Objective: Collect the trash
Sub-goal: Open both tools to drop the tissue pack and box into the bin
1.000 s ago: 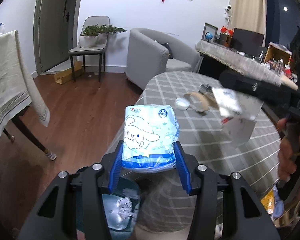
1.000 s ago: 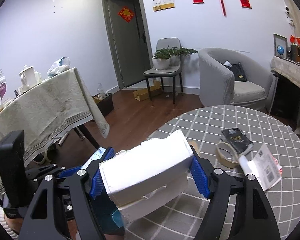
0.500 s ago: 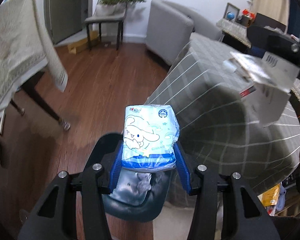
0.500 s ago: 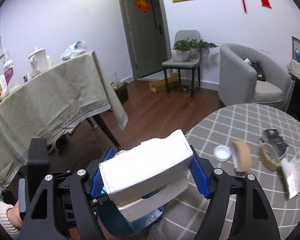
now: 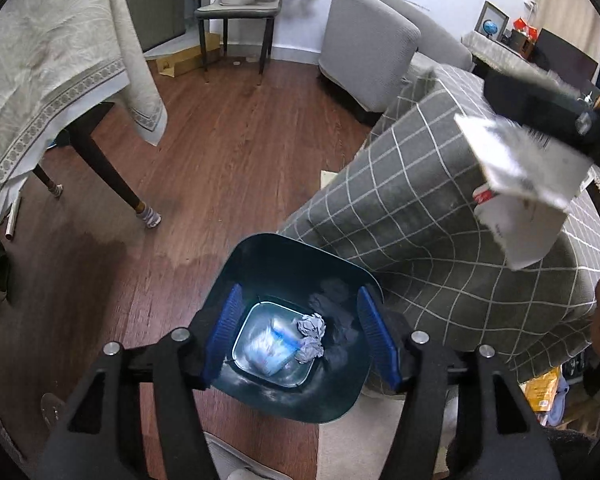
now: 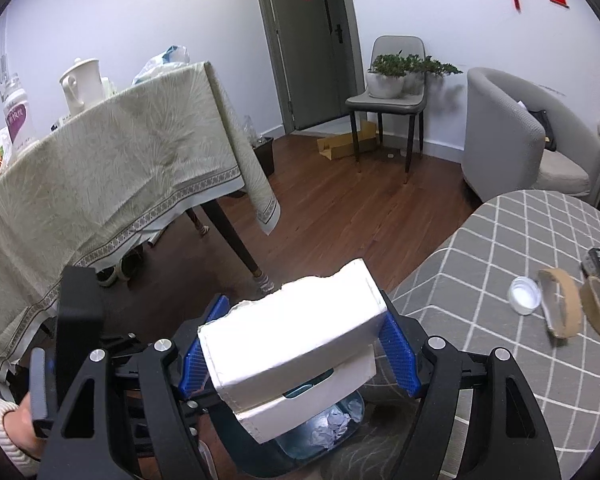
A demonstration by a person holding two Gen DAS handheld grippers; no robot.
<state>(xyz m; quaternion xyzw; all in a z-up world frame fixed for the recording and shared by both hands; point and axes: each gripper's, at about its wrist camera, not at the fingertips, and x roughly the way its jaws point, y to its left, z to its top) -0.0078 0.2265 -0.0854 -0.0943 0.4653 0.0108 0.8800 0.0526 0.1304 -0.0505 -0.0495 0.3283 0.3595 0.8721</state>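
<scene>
The left gripper [image 5: 300, 330] now hangs right above the dark bin [image 5: 288, 272], where a second ago it was over the edge of the checked surface [image 5: 440, 220]. Its jaws have just been opening and nothing is between them anymore. The blue-and-white packet [image 5: 272, 346] now lies blurred at the bottom of the bin, beside a crumpled paper ball [image 5: 311, 334]. The white box [image 6: 292, 330] in the right gripper [image 6: 300, 344] is now partly over the bin too.

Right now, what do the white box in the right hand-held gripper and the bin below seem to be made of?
White box: probably thin cardboard, matte, with a torn, fibrous upper edge. Bin: likely smooth plastic, dark teal and glossy; its inner walls reflect the light.
</scene>
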